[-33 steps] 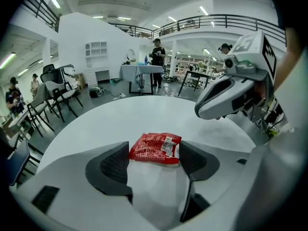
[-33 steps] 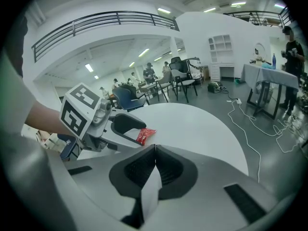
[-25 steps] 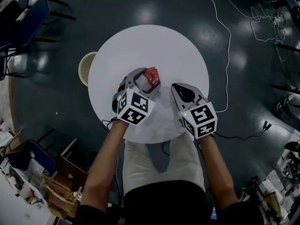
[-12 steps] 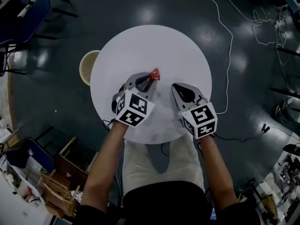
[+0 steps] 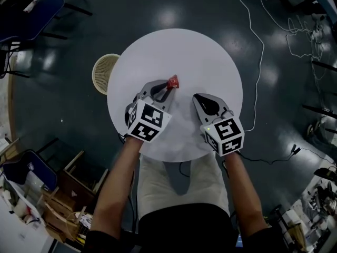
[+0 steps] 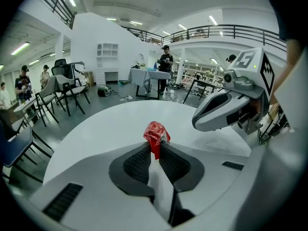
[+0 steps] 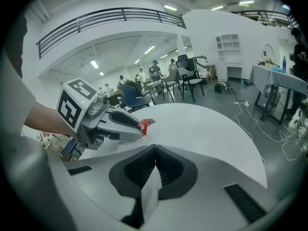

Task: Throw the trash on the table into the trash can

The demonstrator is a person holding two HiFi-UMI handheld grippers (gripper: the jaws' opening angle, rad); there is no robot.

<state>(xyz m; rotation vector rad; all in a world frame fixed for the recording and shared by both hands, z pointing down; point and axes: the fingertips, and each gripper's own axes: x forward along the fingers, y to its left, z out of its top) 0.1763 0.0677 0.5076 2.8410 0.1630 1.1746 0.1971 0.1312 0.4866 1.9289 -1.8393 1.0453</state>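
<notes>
A crumpled red wrapper [image 5: 172,81] sits at the tip of my left gripper [image 5: 167,90], just above the round white table [image 5: 179,46]. In the left gripper view the wrapper [image 6: 156,133] is pinched between the two dark pads, with the jaws still closing on it and its bulk sticking out past the tips of the left gripper [image 6: 155,147]. My right gripper [image 5: 199,98] hovers over the table to the right, shut and empty, its tips touching in the right gripper view [image 7: 155,148]. From that side the wrapper [image 7: 143,124] shows at the left jaws' tip.
A beige mesh trash can [image 5: 104,73] stands on the dark floor by the table's left edge. A white cable [image 5: 258,51] trails over the floor on the right. Chairs [image 5: 31,9] stand at the upper left, and boxes and clutter [image 5: 58,204] at the lower left.
My left jaws, wide around the flat red wrapper a second ago, have closed and squeezed it into a small lump. The right gripper has stayed put.
</notes>
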